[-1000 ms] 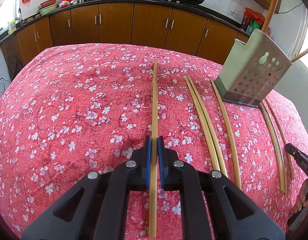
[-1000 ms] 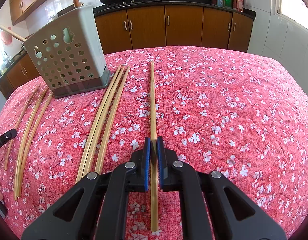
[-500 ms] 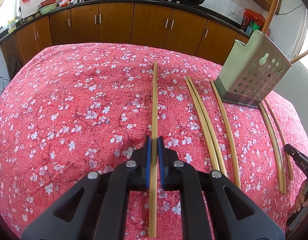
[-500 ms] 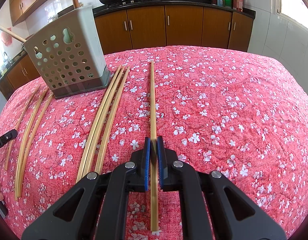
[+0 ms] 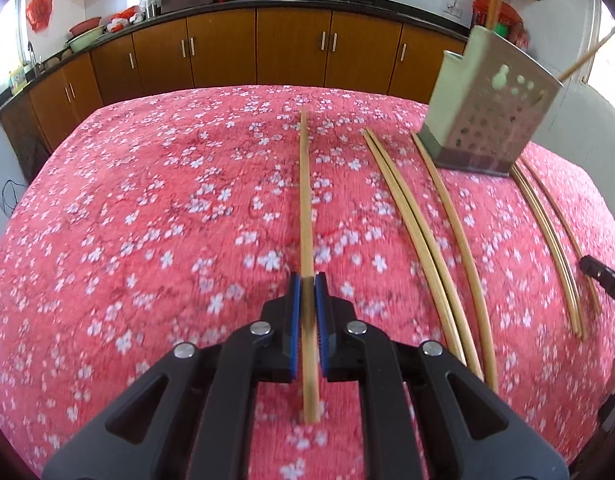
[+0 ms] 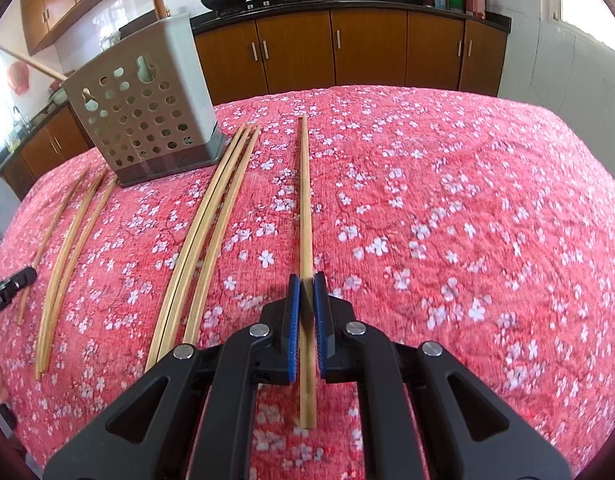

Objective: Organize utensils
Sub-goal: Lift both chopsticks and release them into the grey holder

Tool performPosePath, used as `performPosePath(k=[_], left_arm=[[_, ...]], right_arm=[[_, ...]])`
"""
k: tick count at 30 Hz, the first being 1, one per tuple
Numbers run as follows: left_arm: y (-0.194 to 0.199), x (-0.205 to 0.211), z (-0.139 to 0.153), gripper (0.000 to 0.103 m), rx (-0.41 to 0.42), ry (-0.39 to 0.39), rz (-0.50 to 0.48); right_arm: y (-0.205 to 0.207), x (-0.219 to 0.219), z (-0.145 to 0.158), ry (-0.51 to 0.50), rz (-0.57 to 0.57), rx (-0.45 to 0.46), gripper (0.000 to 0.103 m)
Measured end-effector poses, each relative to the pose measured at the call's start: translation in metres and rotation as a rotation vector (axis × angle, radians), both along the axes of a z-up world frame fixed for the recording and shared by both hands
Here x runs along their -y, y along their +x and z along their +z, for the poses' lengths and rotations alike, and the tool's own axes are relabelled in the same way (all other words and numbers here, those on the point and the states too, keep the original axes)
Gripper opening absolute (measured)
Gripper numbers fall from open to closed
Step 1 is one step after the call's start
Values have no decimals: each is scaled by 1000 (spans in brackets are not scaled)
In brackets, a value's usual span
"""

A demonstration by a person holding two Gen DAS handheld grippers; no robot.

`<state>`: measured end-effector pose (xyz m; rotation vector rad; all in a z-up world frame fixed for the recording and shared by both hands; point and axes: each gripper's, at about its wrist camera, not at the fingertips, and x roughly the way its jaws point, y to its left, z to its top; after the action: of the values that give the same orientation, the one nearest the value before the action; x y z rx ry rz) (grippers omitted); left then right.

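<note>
My left gripper [image 5: 307,282] is shut on a bamboo chopstick [image 5: 305,200] that points away over the red flowered tablecloth [image 5: 147,220]. My right gripper [image 6: 306,280] is shut on another bamboo chopstick [image 6: 304,192], also pointing away. A grey perforated utensil holder stands at the far right in the left wrist view [image 5: 491,108] and far left in the right wrist view [image 6: 147,116], with wooden sticks in it. Several loose chopsticks lie beside it in both views [image 5: 423,232] [image 6: 211,216].
More chopsticks lie past the holder [image 5: 547,236] [image 6: 71,248]. The other gripper's tip shows at the frame edge in each view [image 5: 603,280] [image 6: 7,288]. Brown kitchen cabinets [image 5: 291,48] with woks on the counter stand behind the table.
Both grippers have tilted up and lifted with their chopsticks; the view now shows more of the cabinets and the table looks farther below. The grips stay shut.
</note>
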<state>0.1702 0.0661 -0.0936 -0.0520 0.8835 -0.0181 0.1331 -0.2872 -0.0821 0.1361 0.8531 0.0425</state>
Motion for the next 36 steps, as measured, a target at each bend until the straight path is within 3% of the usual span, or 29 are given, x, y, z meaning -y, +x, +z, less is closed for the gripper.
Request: performPosePath(k=[3,6,13,22,31,36], left_arm=[[-2,1,3,9,-2,27,0],[-8,-2,24,9,40,30,-9],[-17,-7,101,8,221,-11,-5],[-13,1,150,8,314,-20,-24],[-35,28,211,8,425,-60,-123],[-36,56,250,8,557,-75,-142]], right_arm=[[0,1,4,-6,-1,0,8],[-7,2,28,-9,-6,77,8],[-17,0,101,-28,-19,294,8],[-12,3,136,-15,-13,374,7],[-25,-6,205,100,104,501,7],[-31,-24,241,121,149,621,7]])
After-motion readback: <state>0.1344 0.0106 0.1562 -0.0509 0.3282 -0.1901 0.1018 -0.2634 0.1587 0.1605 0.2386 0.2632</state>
